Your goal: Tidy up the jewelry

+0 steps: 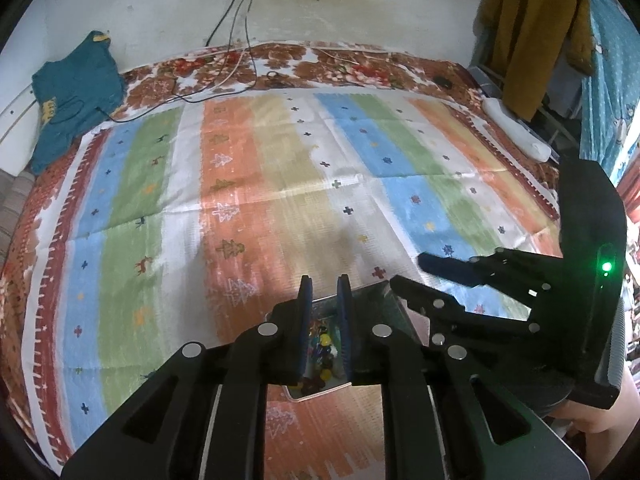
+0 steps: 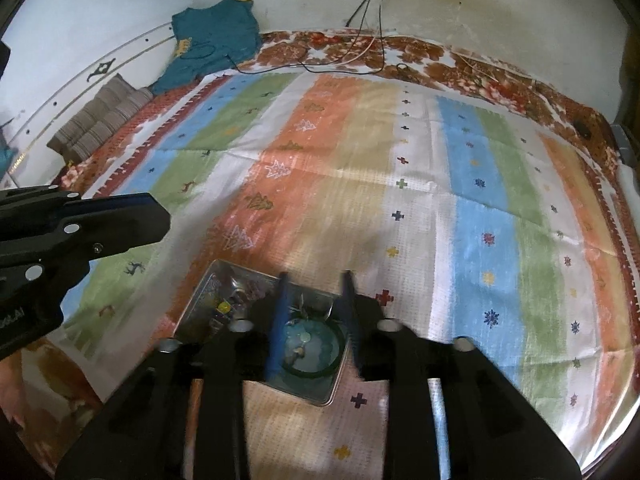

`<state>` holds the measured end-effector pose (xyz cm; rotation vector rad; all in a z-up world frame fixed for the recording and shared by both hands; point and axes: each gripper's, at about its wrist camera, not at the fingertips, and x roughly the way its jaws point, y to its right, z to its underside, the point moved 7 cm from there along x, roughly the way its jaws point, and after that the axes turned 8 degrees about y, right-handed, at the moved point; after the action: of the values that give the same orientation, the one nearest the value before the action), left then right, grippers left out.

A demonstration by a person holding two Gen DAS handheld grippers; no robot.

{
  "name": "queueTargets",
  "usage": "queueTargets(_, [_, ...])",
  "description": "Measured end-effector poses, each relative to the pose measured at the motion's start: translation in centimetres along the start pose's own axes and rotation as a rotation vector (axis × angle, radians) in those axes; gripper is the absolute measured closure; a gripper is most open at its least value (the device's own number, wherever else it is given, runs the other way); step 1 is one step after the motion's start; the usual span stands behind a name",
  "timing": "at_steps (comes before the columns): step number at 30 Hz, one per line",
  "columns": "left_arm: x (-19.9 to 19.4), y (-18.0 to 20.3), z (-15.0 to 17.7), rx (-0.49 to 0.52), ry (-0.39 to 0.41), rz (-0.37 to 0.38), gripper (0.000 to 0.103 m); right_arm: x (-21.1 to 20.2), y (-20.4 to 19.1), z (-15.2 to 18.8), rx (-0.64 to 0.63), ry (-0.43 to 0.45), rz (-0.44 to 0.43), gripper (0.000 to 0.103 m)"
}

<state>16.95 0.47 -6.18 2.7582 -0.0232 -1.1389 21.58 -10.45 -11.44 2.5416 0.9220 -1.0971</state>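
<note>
A shallow metal tin (image 2: 330, 397) lies on the striped cloth near the front edge. Its right part holds a green bangle (image 2: 329, 369); its left part holds small mixed jewelry (image 2: 224, 305). My right gripper (image 2: 315, 281) hovers over the bangle side, its blue pads apart and gripping nothing. In the left wrist view the tin (image 1: 316, 394) shows colourful beads (image 1: 322, 340) between my fingers. My left gripper (image 1: 325, 283) hangs above them with a narrow gap and nothing in it. The right gripper (image 1: 408, 270) is just to its right, and the left gripper (image 2: 160, 220) enters the right wrist view from the left.
The striped cloth (image 1: 280, 184) covers a bed against a white wall. A teal shirt (image 1: 76, 88) and black cables (image 1: 240, 60) lie at the far side. A mustard jacket (image 1: 532, 28) hangs far right above a white object (image 1: 516, 128). A folded striped blanket (image 2: 100, 120) lies far left.
</note>
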Motion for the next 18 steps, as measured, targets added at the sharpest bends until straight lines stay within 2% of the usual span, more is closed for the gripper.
queueTargets(2, [-0.2,-0.1,0.3,-0.001,-0.001,-0.004,0.084,-0.2,0.1,0.2,0.003,-0.001,0.001,0.067])
queueTargets(4, [-0.6,-0.1,0.7,0.002,0.000,-0.008,0.076,-0.5,0.2,0.4,0.009,-0.001,0.002,0.067])
queueTargets(6, [-1.0,-0.1,1.0,0.006,0.003,-0.008,0.073,-1.0,0.3,0.6,0.012,0.001,0.004,0.063])
queueTargets(11, [-2.0,0.0,2.3,0.020,0.003,-0.013,0.061,-2.6,0.2,1.3,0.017,0.019,-0.010,0.054])
queueTargets(18, [-2.9,-0.2,3.5,0.020,0.003,-0.021,0.047,-4.4,0.3,2.5,0.024,0.029,-0.020,0.047])
